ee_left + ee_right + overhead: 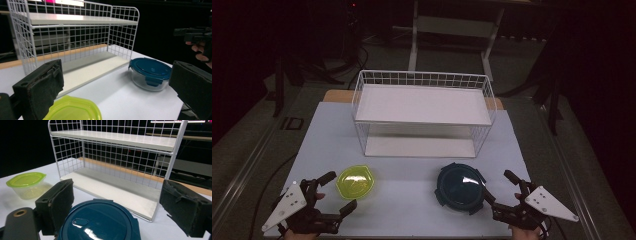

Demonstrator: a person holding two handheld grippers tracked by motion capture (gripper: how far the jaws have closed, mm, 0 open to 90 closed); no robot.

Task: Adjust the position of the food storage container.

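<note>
A white two-tier wire shelf rack was set at the far middle of the pale table. A clear container with a yellow-green lid was placed near the front left, and a glass container with a dark teal clip lid near the front right, the two well apart. The left gripper was held just beside the yellow-green one, jaws spread wide around nothing. The right gripper was held likewise beside the teal one, jaws apart and empty.
</note>
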